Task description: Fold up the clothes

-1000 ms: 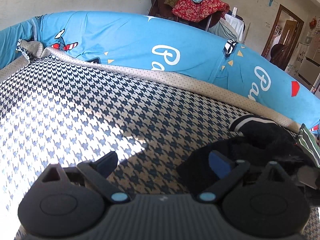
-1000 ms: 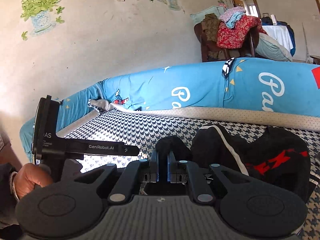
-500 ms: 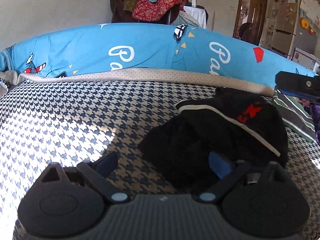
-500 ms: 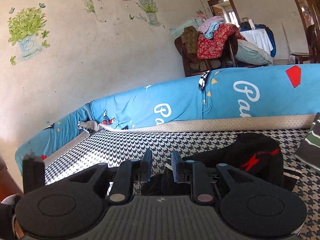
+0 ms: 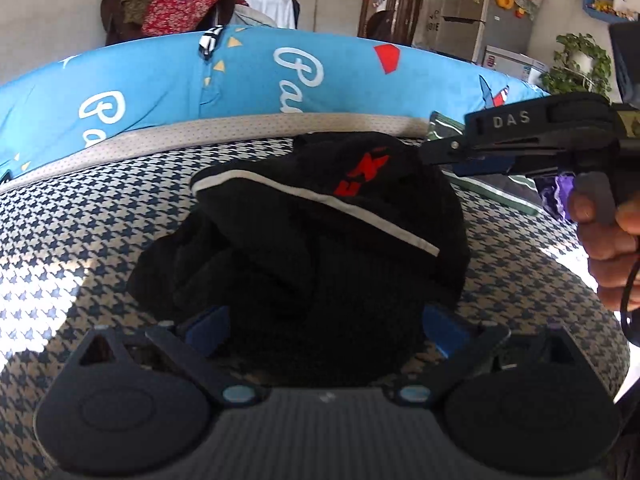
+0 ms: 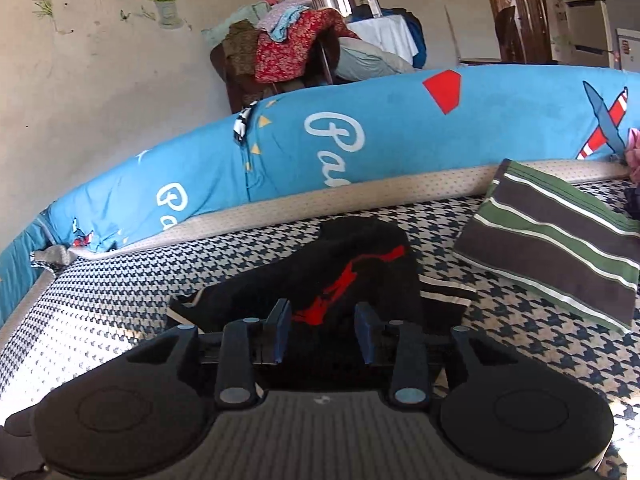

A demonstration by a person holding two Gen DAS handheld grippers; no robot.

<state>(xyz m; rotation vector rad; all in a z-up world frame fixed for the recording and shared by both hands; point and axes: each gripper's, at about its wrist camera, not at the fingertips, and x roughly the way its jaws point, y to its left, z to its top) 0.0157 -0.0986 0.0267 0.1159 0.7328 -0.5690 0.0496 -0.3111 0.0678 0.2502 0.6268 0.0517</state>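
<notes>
Your left gripper [image 5: 326,330] gapes wide and your right gripper [image 6: 323,330], just opening, stands half-open over the black garment [image 5: 320,240] mid-bed [image 5: 80,208]; neither grips.

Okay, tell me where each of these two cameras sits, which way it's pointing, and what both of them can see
Left wrist view: sits on the left gripper, angled down over the crumpled black garment toward the blue cushion; its wide-open jaws have just been opening, nothing gripped; the right gripper and the hand holding it enter from the right.
Right wrist view: sits on the right gripper, facing the same garment, with the striped folded cloth to the right; its jaws have just been opening, pads off the cloth.
Shared: garment, blue cushion, houndstooth cover, clothes-piled chair.
</notes>
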